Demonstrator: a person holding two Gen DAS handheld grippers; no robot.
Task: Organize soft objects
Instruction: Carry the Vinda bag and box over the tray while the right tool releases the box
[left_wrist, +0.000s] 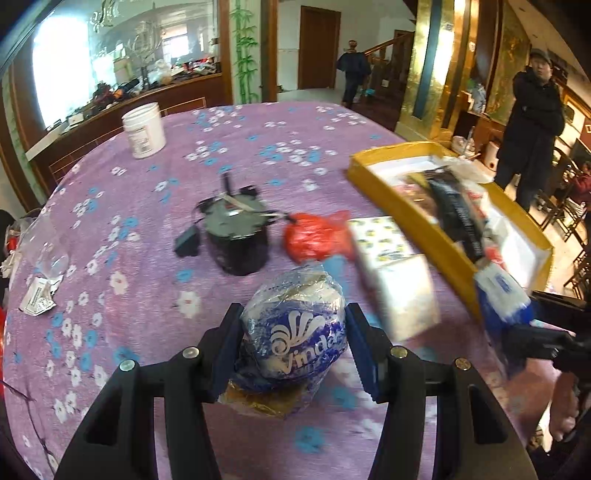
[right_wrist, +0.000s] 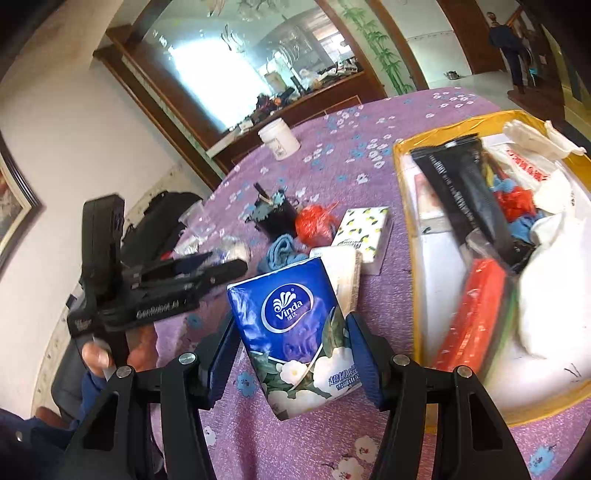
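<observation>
In the left wrist view my left gripper (left_wrist: 295, 350) is shut on a crumpled blue Vinda tissue bundle (left_wrist: 291, 328) in clear wrap, held over the purple flowered tablecloth (left_wrist: 147, 295). In the right wrist view my right gripper (right_wrist: 294, 358) is shut on a flat blue Vinda tissue pack (right_wrist: 291, 325), tilted, just left of the yellow box (right_wrist: 402, 206). A lemon-print tissue pack (right_wrist: 364, 229), a white tissue pack (right_wrist: 343, 269), a red plastic bag (right_wrist: 314, 221) and a blue cloth (right_wrist: 280, 251) lie on the table ahead. The left gripper (right_wrist: 236, 264) shows side-on at the left.
The yellow box (left_wrist: 454, 254) holds a long black pack (right_wrist: 469, 199), white bags (right_wrist: 546, 295) and a red pack (right_wrist: 476, 325). A black cup (left_wrist: 236, 236) and a white jar (left_wrist: 144, 129) stand on the table. A person in a dark coat (left_wrist: 535, 122) stands beyond the box.
</observation>
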